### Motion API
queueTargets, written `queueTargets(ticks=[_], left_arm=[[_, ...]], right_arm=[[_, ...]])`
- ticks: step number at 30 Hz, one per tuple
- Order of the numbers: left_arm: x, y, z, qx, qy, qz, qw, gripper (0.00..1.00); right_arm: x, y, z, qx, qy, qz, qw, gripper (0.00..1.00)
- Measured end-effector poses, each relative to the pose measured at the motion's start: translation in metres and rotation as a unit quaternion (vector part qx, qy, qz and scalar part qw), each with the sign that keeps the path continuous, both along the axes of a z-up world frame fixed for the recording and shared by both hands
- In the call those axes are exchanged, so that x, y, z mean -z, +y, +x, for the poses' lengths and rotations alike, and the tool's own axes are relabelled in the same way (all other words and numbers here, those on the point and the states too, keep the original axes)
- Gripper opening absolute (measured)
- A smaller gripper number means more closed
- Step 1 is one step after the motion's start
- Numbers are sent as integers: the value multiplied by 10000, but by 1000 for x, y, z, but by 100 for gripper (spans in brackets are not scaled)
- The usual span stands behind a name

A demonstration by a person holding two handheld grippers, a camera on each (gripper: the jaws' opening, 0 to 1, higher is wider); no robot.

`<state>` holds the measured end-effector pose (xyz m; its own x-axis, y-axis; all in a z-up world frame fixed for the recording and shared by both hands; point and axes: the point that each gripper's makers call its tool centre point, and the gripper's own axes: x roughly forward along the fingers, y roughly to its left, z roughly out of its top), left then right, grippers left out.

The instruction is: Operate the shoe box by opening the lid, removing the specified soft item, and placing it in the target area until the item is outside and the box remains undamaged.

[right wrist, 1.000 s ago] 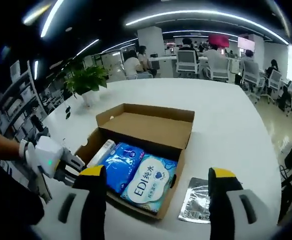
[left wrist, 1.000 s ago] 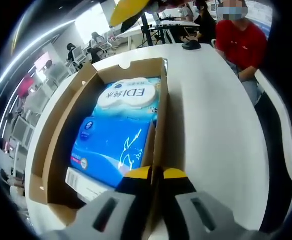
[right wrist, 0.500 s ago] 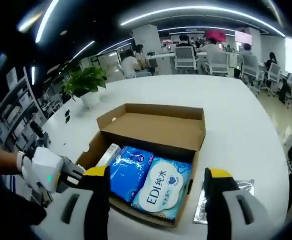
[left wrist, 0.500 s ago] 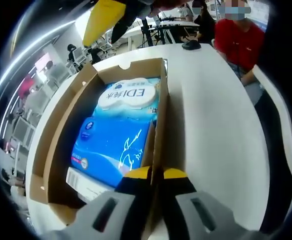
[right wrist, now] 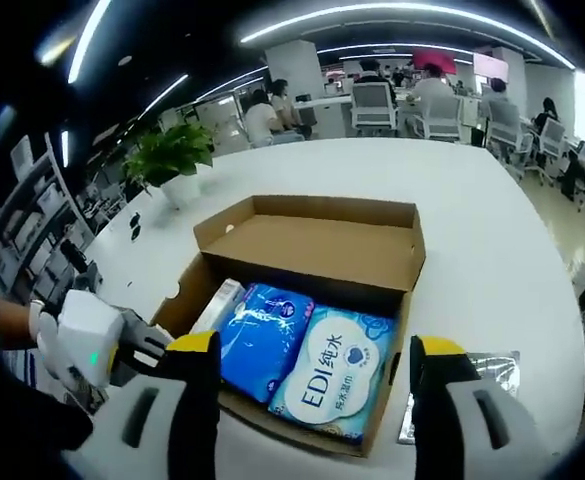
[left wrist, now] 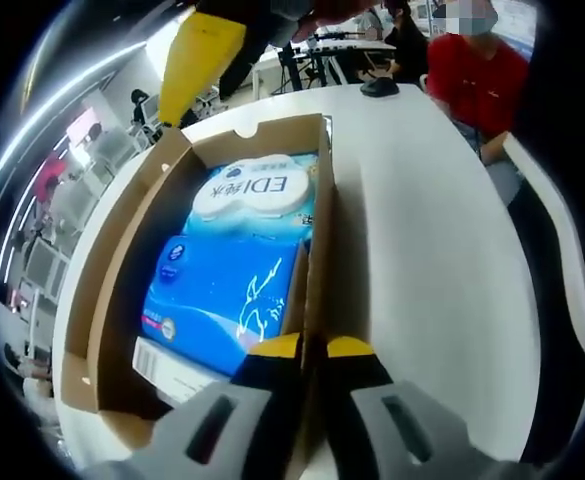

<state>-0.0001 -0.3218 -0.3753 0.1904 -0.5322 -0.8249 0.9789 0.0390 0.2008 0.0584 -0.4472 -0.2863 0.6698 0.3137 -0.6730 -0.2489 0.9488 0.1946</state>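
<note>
One open shoe box point(right wrist: 302, 300) on the desk point(right wrist: 492, 240) holds two blue soft packs. Left claw point(left wrist: 312, 348) pinches the box wall; right claw point(right wrist: 317, 350) gapes wide.

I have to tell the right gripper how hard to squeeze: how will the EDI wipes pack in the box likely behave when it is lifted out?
The EDI wipes pack looks like a glossy film pouch, so it may be slippery and probably gives under the jaws. Being soft, it will likely sag if held by one end. It lies snug against the blue pack and the box wall, so it may drag coming out.
</note>
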Motion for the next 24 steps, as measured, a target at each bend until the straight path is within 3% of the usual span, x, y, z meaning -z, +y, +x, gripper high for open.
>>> queueTargets(ticks=[2, 5, 10, 14, 24], left_arm=[[-1, 0, 0, -29, 26, -17, 10000, 6], [-2, 0, 0, -56, 22, -19, 10000, 6], [-1, 0, 1, -50, 20, 9, 10000, 6], [-1, 1, 2, 50, -27, -54, 10000, 6], [2, 0, 4, -57, -54, -88, 9999, 6]], right_arm=[[1, 1, 0, 272, 144, 308, 9991, 80], [1, 1, -2, 160, 102, 72, 9998, 79], [2, 10, -7, 80, 175, 193, 9996, 79], [7, 8, -9, -147, 228, -119, 9996, 80], [2, 18, -4, -195, 171, -83, 9996, 79]])
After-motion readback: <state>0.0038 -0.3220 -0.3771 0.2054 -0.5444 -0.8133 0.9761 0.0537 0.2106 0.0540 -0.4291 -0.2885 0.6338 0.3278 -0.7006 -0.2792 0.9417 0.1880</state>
